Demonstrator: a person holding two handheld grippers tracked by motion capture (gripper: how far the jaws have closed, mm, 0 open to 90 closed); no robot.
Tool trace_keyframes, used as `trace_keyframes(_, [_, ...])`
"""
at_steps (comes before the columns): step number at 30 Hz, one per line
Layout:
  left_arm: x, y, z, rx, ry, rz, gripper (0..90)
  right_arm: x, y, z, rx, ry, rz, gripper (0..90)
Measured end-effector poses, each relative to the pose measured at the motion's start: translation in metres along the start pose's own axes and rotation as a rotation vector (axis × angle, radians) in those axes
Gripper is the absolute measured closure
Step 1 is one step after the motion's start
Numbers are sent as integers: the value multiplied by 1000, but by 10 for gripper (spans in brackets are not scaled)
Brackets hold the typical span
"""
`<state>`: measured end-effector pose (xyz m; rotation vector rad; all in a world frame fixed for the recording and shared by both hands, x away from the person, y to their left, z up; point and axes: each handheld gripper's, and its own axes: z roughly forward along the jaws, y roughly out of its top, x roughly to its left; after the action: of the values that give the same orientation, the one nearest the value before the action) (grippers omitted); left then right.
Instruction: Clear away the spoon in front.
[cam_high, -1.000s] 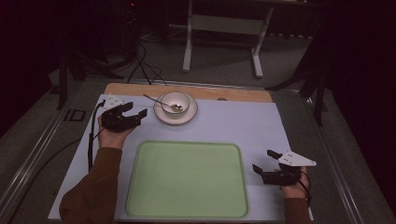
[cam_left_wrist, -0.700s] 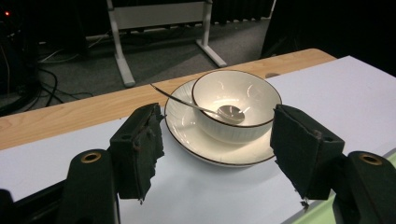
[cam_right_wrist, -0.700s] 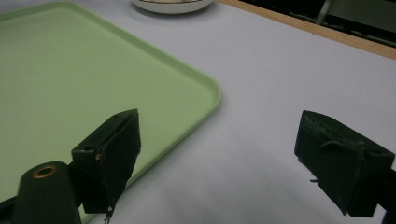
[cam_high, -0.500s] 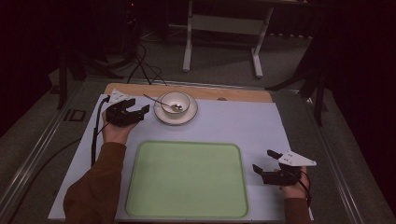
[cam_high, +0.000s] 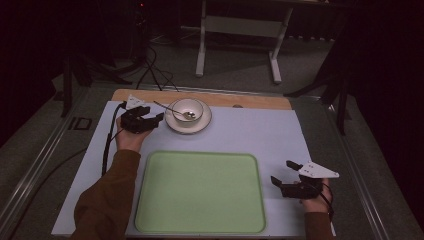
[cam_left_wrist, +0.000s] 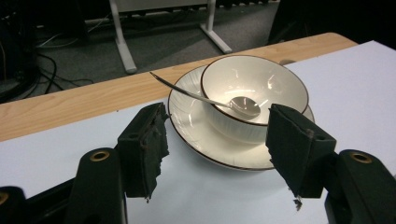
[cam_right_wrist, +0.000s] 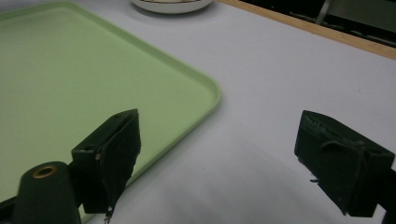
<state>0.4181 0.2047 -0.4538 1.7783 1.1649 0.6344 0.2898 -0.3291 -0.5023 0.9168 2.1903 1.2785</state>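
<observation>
Three pieces sit stacked at the far left of the white mat (cam_high: 250, 135): a plate (cam_high: 172, 123), a bowl (cam_high: 189, 108) on it, and a spoon (cam_high: 176, 112) resting in the bowl with its handle leaning out over the rim toward the left. The left gripper (cam_high: 152, 121) hovers just beside the plate with its jaws spread wide and nothing between them; in the left gripper view the plate's near rim (cam_left_wrist: 212, 158) lies between the two pads. The right gripper (cam_high: 285, 172) rests well apart, near the right edge of the green tray (cam_high: 200, 165), jaws likewise apart and empty. The crockery looks like glazed ceramic, so I judge it stiff, fairly heavy for its size, slick under rubber pads, and liable to chip if knocked. The plate's thin raised rim seems the best place to pinch, gripped firmly and kept level, since the bowl stands loose on it and could slide. The metal spoon is light and may rattle or tip out if the stack tilts.
</observation>
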Motion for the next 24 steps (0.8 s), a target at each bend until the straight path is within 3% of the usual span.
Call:
trace_keyframes(8, [5,-2,14,15,25,16,459,0,0,0,-3,0,-1,142])
trace_keyframes(11, [9,-4,21,30,20,-2,491,0,0,-1,-4,0,1,141])
trace_keyframes(24, [9,0,51,47,13,-21,496,-1,0,-2,-7,-1,8,142])
